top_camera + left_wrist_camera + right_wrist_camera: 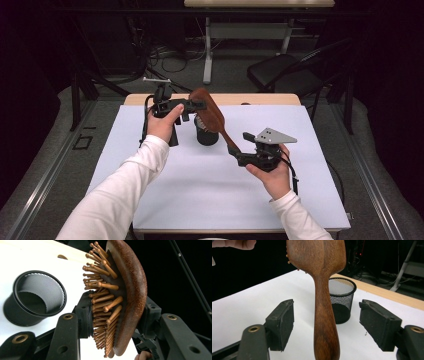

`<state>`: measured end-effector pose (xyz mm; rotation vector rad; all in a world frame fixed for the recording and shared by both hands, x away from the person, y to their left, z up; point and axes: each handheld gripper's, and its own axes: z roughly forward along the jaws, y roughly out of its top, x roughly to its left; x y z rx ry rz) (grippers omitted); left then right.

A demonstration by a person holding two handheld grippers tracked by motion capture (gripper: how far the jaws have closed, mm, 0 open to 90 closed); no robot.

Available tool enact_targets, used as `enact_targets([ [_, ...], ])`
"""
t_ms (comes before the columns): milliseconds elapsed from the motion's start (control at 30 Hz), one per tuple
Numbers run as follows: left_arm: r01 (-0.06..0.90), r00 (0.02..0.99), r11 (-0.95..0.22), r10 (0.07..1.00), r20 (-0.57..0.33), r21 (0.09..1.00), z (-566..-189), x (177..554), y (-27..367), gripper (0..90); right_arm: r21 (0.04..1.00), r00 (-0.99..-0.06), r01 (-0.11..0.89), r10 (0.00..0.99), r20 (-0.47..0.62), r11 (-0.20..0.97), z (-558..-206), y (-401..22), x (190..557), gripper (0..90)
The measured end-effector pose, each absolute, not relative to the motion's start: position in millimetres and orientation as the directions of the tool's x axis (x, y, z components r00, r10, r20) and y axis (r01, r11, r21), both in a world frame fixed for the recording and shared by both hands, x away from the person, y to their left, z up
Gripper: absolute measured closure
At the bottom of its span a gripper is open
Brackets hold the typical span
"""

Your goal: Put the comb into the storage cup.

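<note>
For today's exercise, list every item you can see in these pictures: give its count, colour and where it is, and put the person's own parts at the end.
Hairbrush: one, dark brown wood with lighter wooden pins, held in the air above the table, head clamped by the left gripper.
Mesh cup: one, black, upright on the white sheet under the brush head.
Table: one, white sheet on top with a wooden edge at the far side.
Folding chair: one, black, on the floor beyond the table.
Far table: one, pale legs, at the back, cables on the floor beside it.
Left gripper: one, black, shut on the brush head.
Right gripper: one, black with a grey plate, jaws open either side of the brush handle.
Sleeves: two, white, entering from the bottom.
</note>
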<state>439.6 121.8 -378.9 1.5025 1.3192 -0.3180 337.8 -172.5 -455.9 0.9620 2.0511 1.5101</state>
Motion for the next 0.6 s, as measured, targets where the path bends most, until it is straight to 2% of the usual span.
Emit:
enact_targets([
  [333, 0.828, 0.343, 0.202, 0.555, -0.758, 0.522, -379.5, 444.9, 130.0, 54.0, 0.915, -0.655, 0.377, 0.74, 0.152, 0.146, -456.6, -176.0, 344.4, 19.2],
  [600, 0.81, 0.349, 0.218, 0.567, -0.746, 0.545, -376.5, 448.2, 135.3, 54.0, 0.893, -0.658, 0.409, 0.738, 0.147, 0.187, -458.3, -172.7, 344.8, 14.7],
])
